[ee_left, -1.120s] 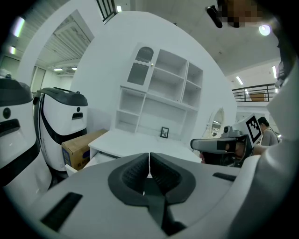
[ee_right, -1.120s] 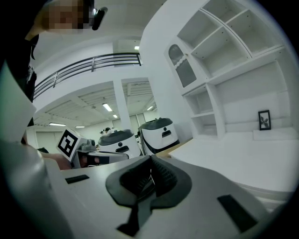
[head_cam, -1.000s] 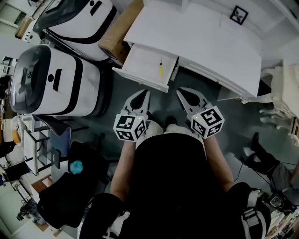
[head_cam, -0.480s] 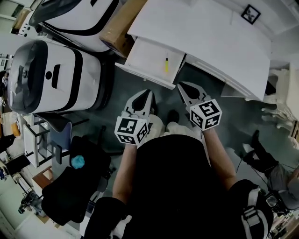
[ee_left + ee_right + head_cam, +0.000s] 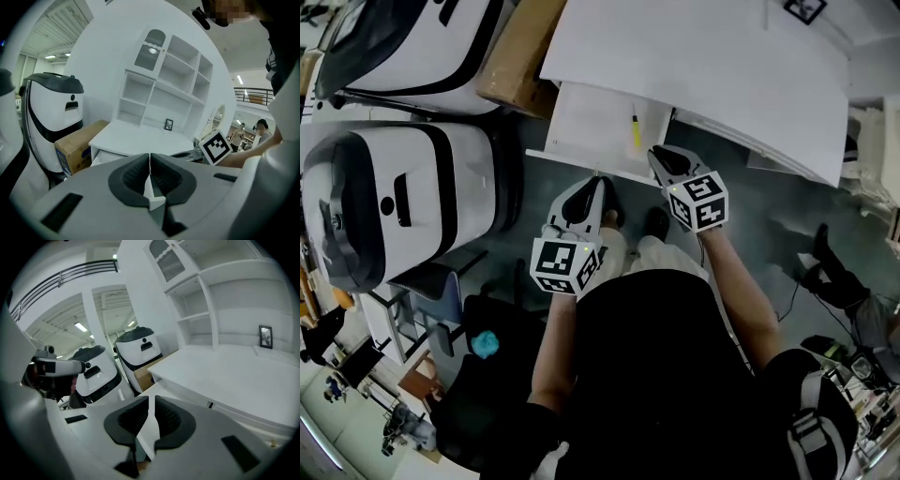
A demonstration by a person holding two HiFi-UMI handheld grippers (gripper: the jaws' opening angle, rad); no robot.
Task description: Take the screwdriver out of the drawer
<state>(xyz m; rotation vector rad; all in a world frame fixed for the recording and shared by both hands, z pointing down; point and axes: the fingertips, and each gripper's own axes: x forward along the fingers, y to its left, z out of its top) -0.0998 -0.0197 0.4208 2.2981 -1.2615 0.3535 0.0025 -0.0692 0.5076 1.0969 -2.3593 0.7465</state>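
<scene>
A yellow-handled screwdriver [image 5: 635, 129] lies in the open white drawer [image 5: 581, 122] under the white desk [image 5: 703, 66]. My right gripper [image 5: 654, 152] hovers at the drawer's front edge, just below the screwdriver in the head view. Its jaws have just been opening and stand a little apart with nothing between them [image 5: 151, 400]. My left gripper [image 5: 600, 180] sits just short of the drawer front, left of the right one. Its jaws are shut and empty [image 5: 150, 155]. The screwdriver does not show in either gripper view.
Two bulky white-and-black machines [image 5: 403, 202] [image 5: 403, 37] stand left of the drawer, with a cardboard box [image 5: 514, 56] beside it. A small picture frame [image 5: 806, 7] stands on the desk. A black chair [image 5: 487, 375] is behind at the left.
Both grippers have moved forward toward the drawer. The right one went farther and now reaches the drawer's front edge near the screwdriver.
</scene>
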